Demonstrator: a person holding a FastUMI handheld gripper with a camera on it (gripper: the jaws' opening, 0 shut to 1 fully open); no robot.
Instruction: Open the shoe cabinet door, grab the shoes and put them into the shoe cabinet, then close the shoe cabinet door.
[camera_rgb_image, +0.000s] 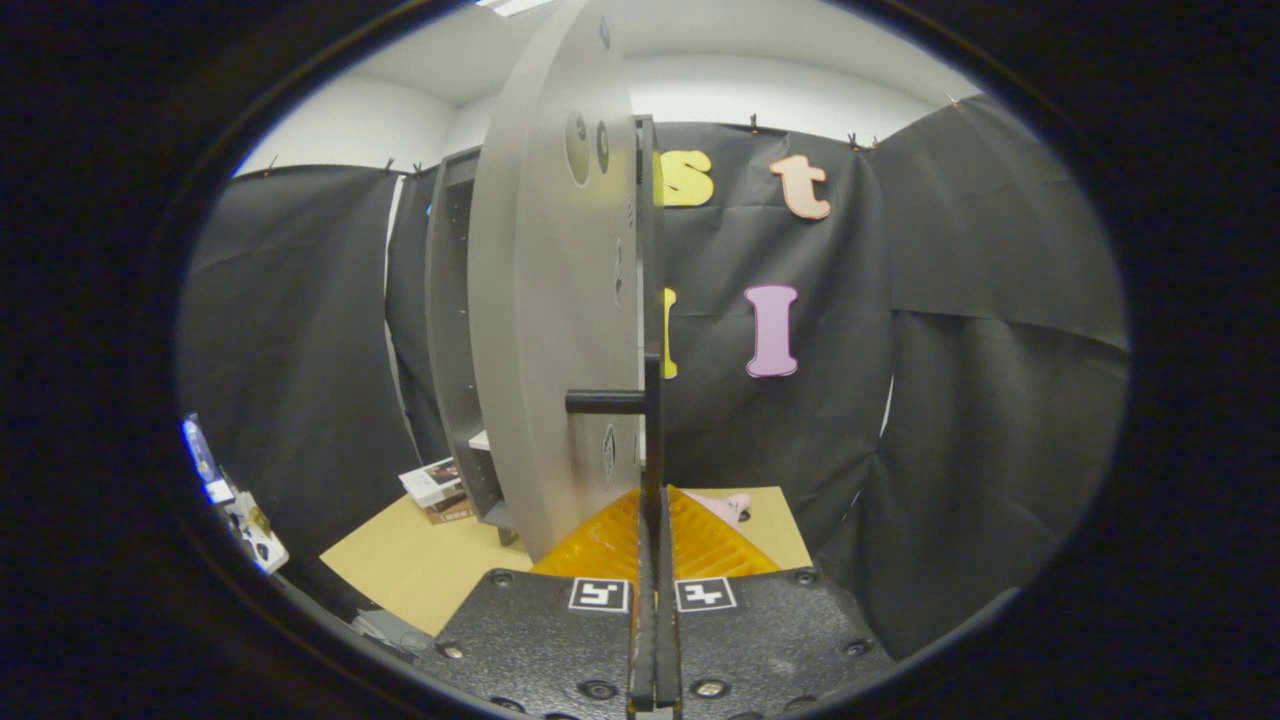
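**Mia:** Looking along the gripper (655, 560), what do you see?

**Ben:** Its two fingers are pressed close together. The thin edge of the cabinet door (545, 330) runs straight up from between them. I think they pinch the door's edge or its dark handle (605, 402), but I cannot tell for sure.

**Mia:** Is the door open?

**Ben:** Yes. It is swung out toward us, edge on. Behind it stands the grey shoe cabinet (452, 330), and I can see into its dark shelves.

**Mia:** So the first job looks done?

**Ben:** I think so, or nearly. The door seems wide enough to reach in.

**Mia:** Where are the shoes?

**Ben:** A small pink thing (728, 505) lies on the brown floor mat (420, 560), just past the fingers and to the right of the door. It may be a shoe, but it is too small to be sure. I can't tell if any shoes sit inside the cabinet.

**Mia:** What is left?

**Ben:** Let go of the door, pick up the shoes, put them on a shelf, then shut the door.

**Mia:** Anything else there?

**Ben:** Some flat boxes (437, 488) lie by the cabinet's foot.
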